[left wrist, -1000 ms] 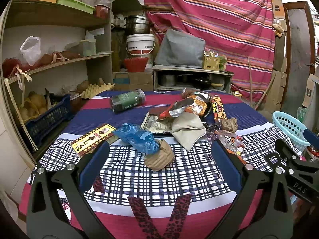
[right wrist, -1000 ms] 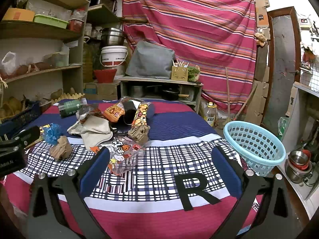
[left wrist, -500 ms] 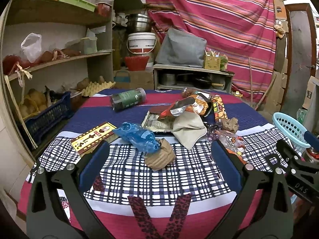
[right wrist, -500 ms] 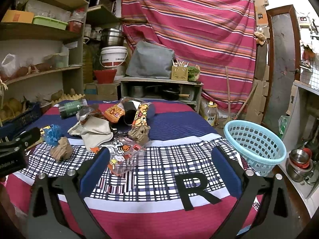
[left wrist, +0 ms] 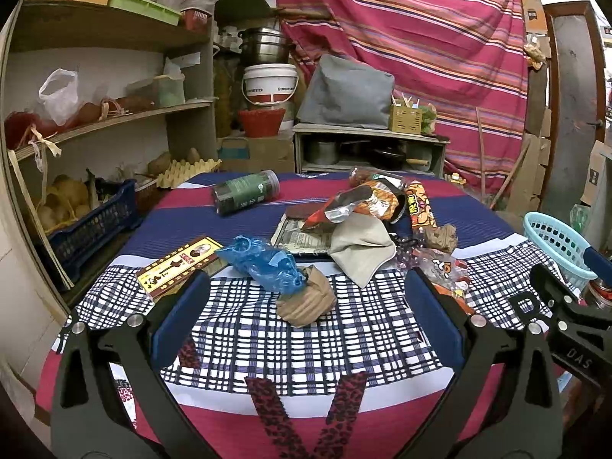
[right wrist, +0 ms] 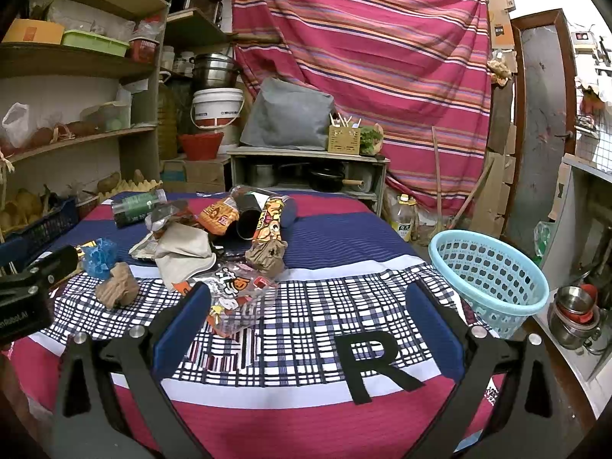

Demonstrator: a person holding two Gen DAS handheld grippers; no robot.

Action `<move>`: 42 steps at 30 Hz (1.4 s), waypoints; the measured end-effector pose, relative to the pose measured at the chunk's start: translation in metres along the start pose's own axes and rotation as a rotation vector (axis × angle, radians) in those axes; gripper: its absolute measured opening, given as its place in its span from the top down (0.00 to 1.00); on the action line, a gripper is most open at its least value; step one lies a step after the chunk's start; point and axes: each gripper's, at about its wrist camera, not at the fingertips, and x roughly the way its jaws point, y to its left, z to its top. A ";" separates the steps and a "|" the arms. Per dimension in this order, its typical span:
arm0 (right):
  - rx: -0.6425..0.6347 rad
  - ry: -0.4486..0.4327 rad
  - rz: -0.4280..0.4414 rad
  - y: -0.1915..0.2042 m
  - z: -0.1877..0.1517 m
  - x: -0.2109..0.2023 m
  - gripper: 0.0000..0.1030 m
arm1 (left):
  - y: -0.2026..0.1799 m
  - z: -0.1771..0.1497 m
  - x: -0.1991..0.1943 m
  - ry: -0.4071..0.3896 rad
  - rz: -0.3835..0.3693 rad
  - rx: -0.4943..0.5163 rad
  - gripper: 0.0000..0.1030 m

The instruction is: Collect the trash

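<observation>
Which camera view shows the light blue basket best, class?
The right wrist view: the basket appears whole there, rim, holes and hollow inside, at the table's right edge. The left wrist view catches only part of it at the frame's right margin, partly behind the other gripper.

Storeroom backdrop
A red striped cloth curtain (right wrist: 363, 46) hangs behind a white plastic bucket (right wrist: 217, 109) and grey cushion (right wrist: 290, 114).
</observation>
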 end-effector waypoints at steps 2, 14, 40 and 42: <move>-0.001 0.000 0.001 0.000 0.000 0.000 0.04 | 0.000 0.000 0.000 0.000 0.000 0.000 0.05; 0.021 0.001 -0.003 -0.006 -0.001 0.003 0.04 | 0.002 -0.002 0.002 0.017 -0.009 -0.012 0.05; -0.006 0.098 0.002 -0.012 0.005 0.054 0.04 | 0.063 0.006 0.064 0.108 0.040 -0.075 0.05; -0.022 0.094 -0.023 -0.010 0.005 0.055 0.04 | 0.056 0.007 0.073 0.114 0.031 -0.040 0.05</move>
